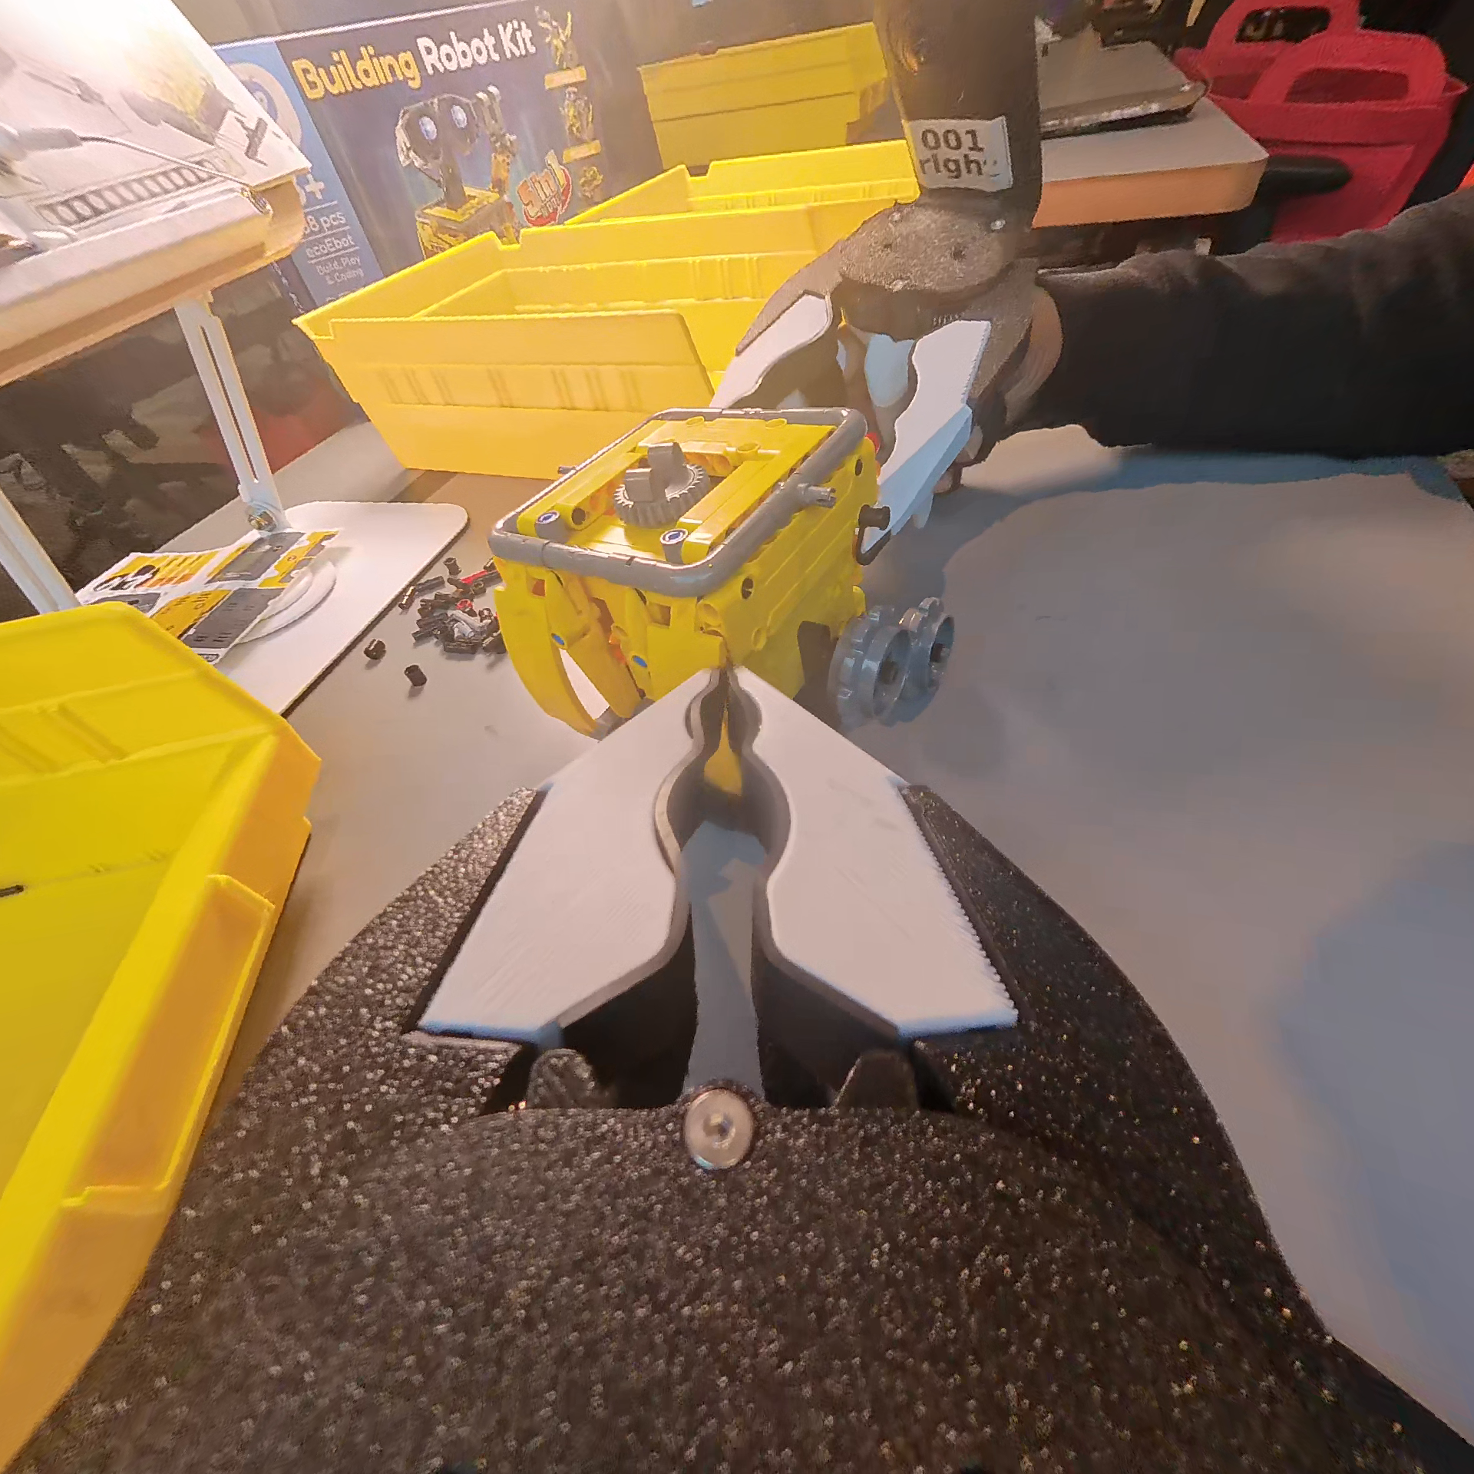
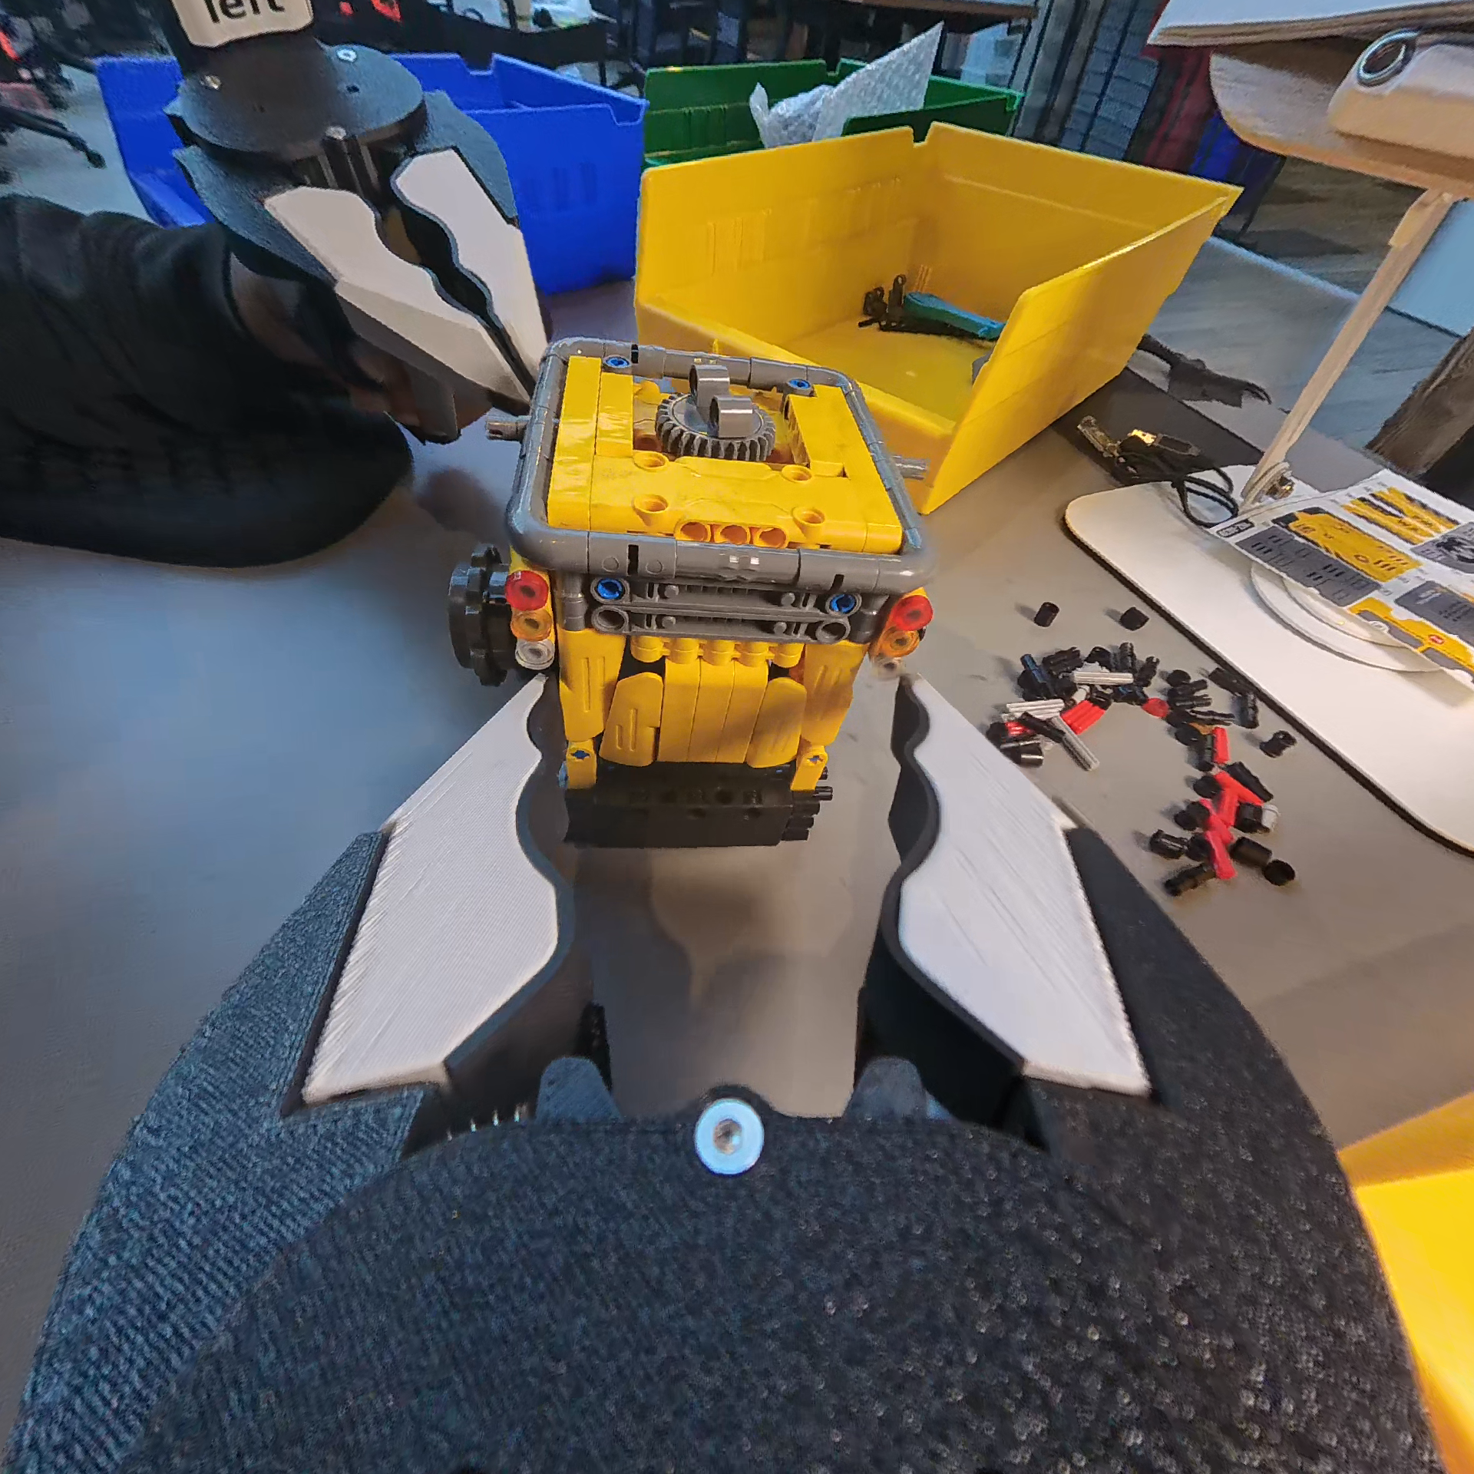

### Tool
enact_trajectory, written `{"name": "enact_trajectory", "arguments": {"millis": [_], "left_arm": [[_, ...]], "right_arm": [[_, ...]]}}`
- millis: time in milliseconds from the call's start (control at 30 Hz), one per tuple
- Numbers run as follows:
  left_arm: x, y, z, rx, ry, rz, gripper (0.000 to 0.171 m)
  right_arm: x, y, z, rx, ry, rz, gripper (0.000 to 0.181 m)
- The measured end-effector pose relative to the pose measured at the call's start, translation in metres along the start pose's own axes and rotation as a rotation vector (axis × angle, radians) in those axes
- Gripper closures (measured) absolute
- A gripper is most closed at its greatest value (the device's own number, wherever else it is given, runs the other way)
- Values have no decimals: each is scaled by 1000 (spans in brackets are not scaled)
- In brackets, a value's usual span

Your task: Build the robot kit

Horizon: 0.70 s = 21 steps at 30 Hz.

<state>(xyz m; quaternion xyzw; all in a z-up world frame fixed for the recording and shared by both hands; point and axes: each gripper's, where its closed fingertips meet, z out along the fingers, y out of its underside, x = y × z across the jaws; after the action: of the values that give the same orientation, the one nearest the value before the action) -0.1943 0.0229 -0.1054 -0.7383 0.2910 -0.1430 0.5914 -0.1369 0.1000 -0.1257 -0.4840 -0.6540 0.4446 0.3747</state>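
Observation:
A yellow brick-built robot body (image 2: 718, 494) with a grey top frame, a grey gear and grey side wheels stands on the grey table (image 2: 199, 718); it also shows in the left wrist view (image 1: 686, 550). My left gripper (image 1: 722, 676) is shut, with its tips together against the model's lower front edge. A yellow strip of the model shows in the slot behind the tips. In the right wrist view the left gripper (image 2: 514, 383) sits at the model's far left corner. My right gripper (image 2: 726, 686) is open wide, with a finger on each side of the model's rear and a gap on the right side.
Yellow bins stand behind (image 1: 518, 359) and to the left (image 1: 120, 837), and another one (image 2: 1077, 239) holds a few parts. Loose black and red pins (image 2: 1117, 734) lie next to a white stand base with a printed sheet (image 2: 1356, 558). A kit box (image 1: 447, 120) and a blue bin (image 2: 558, 143) stand farther back. One gripper's finger ends stand about 11 centimeters off the other's.

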Motion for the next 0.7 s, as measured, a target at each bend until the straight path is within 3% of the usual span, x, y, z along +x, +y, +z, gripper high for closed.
{"name": "enact_trajectory", "arguments": {"millis": [167, 333, 400, 533, 600, 700], "left_arm": [[-11, -15, -10, 93, -50, -18, 154], [-38, -31, -27, 231, -139, -140, 142], [-54, -29, -30, 239, -209, -167, 139], [-94, -31, -33, 200, -416, -123, 138], [-115, -43, -34, 206, -499, -116, 139], [-144, -62, -34, 238, -582, -132, 139]], "right_arm": [[6, 0, -7, -5, 50, -11, 99], [5, -4, -38, -62, 24, -41, 95], [16, -30, -53, 39, 81, -49, 98], [54, -86, -75, 247, 239, -37, 123], [82, -105, -79, 253, 356, -81, 133], [144, -131, -81, 185, 539, -208, 129]]}}
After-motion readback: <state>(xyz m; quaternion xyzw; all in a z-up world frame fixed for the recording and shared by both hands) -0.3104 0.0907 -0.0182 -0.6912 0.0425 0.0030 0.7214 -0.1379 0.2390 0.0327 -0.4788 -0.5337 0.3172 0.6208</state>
